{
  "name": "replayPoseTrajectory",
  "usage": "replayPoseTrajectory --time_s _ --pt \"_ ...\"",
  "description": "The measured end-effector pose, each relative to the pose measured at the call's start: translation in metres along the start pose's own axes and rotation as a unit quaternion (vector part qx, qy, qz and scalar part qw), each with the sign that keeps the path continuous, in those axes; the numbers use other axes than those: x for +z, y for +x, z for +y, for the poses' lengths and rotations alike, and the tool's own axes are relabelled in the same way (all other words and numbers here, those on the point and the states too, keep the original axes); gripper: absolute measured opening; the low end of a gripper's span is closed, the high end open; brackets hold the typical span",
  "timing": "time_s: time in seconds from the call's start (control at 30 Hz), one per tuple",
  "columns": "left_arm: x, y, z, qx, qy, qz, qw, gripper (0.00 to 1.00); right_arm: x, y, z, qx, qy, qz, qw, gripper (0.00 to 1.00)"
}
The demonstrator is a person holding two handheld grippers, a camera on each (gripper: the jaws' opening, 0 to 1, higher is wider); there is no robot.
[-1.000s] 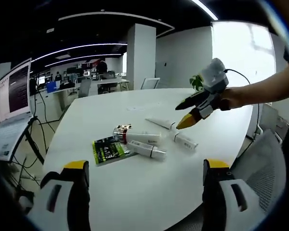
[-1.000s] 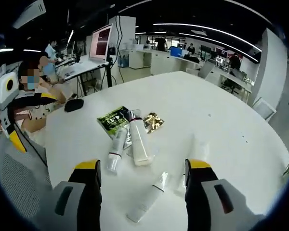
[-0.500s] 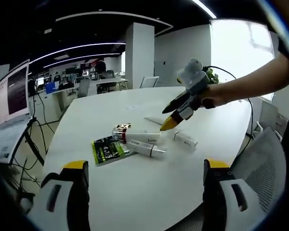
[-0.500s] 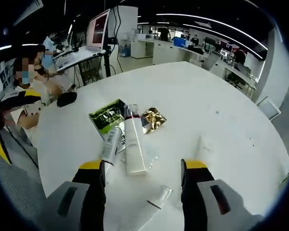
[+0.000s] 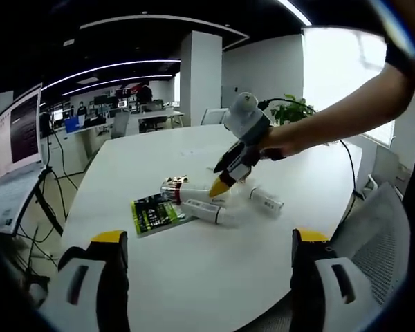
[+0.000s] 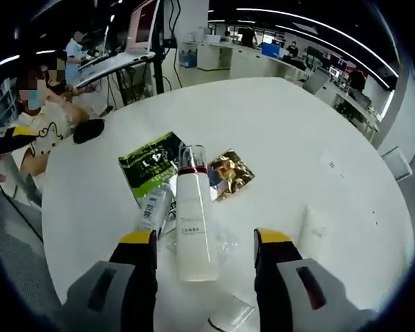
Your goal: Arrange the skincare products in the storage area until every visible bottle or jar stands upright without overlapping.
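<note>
On a round white table [image 5: 194, 277], the right gripper [image 6: 204, 238] has moved in over the past second, from above the far right of the pile down to a white bottle [image 6: 192, 228] lying flat. Its jaws are spread wide either side of the bottle, gripping nothing: a pickup looks imminent. The left gripper [image 5: 207, 238] hangs back, jaws wide and empty. Beside the bottle lie a smaller tube [image 6: 151, 207], a green packet [image 6: 146, 166], a gold sachet [image 6: 228, 173] and 2 white tubes [image 5: 266, 201]. No label is readable. Nothing stands upright yet.
</note>
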State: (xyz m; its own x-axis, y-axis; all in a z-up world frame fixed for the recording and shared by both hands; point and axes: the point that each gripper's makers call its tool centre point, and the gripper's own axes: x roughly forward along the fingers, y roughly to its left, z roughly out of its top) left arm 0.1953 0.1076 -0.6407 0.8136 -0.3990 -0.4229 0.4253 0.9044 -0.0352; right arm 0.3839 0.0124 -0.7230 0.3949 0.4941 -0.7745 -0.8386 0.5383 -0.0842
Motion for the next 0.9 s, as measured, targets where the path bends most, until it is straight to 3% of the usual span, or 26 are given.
replayPoseTrajectory --time_s 0.5,0.9 --pt "-0.004 0.001 0.002 0.005 0.001 0.009 0.9999 0.9 0.016 0.04 0.001 0.008 0.002 0.013 0.9999 0.47" --pt "-0.006 0.001 0.002 0.008 0.01 0.017 0.9998 0.9 0.015 0.058 0.004 0.021 -0.011 0.041 0.9989 0.45"
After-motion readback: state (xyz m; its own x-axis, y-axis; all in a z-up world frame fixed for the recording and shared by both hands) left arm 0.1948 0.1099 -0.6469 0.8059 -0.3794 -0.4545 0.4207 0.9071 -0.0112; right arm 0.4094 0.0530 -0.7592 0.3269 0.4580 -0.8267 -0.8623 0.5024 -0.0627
